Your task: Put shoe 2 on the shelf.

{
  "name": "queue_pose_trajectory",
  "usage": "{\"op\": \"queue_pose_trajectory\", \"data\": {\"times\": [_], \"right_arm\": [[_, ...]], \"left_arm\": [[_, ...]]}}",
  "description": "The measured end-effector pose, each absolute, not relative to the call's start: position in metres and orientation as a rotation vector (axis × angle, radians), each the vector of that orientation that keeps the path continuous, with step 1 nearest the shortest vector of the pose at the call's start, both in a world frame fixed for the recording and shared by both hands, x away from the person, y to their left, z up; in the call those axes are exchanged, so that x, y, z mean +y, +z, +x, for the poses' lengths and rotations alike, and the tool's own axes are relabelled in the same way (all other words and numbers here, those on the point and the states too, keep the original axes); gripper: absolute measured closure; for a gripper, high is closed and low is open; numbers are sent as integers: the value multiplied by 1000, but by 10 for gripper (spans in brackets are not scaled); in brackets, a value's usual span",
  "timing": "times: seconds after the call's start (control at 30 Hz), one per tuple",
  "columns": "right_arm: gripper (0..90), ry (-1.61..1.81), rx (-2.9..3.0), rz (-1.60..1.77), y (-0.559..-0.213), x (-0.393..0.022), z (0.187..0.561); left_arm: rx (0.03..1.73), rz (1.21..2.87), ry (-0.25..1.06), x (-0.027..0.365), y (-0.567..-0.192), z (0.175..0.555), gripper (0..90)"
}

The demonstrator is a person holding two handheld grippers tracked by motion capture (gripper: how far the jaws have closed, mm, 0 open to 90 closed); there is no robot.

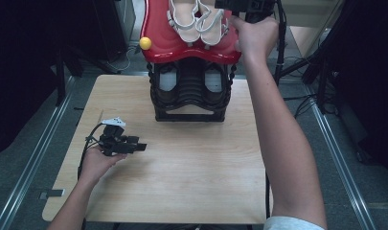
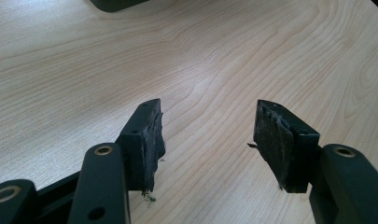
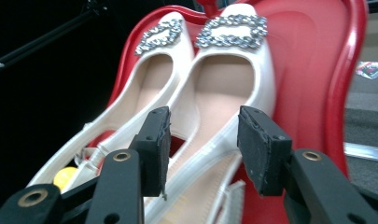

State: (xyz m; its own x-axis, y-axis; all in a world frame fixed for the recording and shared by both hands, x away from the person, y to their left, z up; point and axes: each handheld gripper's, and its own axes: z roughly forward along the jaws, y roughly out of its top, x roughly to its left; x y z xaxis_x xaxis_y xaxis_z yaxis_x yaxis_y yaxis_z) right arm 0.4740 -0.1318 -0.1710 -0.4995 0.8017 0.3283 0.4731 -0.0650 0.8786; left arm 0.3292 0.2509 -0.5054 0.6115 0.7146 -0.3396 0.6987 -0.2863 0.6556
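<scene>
Pale wooden table (image 1: 182, 191), grey floor (image 1: 33, 139)

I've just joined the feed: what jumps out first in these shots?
The pair of white shoes with glittering buckles, side by side on the red tray atop a black rack at the table's far edge. The right gripper hovers over their heel ends, fingers apart and pressing nothing. The left gripper rests open, low over the wooden table.

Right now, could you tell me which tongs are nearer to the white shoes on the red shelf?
Right. The right tongs hover open just over the white shoes on the red shelf; the left tongs rest far off near the wooden table's left edge.
</scene>
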Motion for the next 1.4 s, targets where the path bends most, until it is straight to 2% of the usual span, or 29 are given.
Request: {"op": "queue_pose_trajectory", "data": {"times": [0.47,1.13,1.4], "right_arm": [[488,1579,1896,1416,-192,-170,474],[459,1534,1850,1479,-232,-224,470],[448,1527,1838,1504,-262,-242,461]], "left_arm": [[1107,2031,23,248,-507,329,418],[1091,2044,19,248,-507,329,413],[1091,2040,20,246,-508,330,412]]}}
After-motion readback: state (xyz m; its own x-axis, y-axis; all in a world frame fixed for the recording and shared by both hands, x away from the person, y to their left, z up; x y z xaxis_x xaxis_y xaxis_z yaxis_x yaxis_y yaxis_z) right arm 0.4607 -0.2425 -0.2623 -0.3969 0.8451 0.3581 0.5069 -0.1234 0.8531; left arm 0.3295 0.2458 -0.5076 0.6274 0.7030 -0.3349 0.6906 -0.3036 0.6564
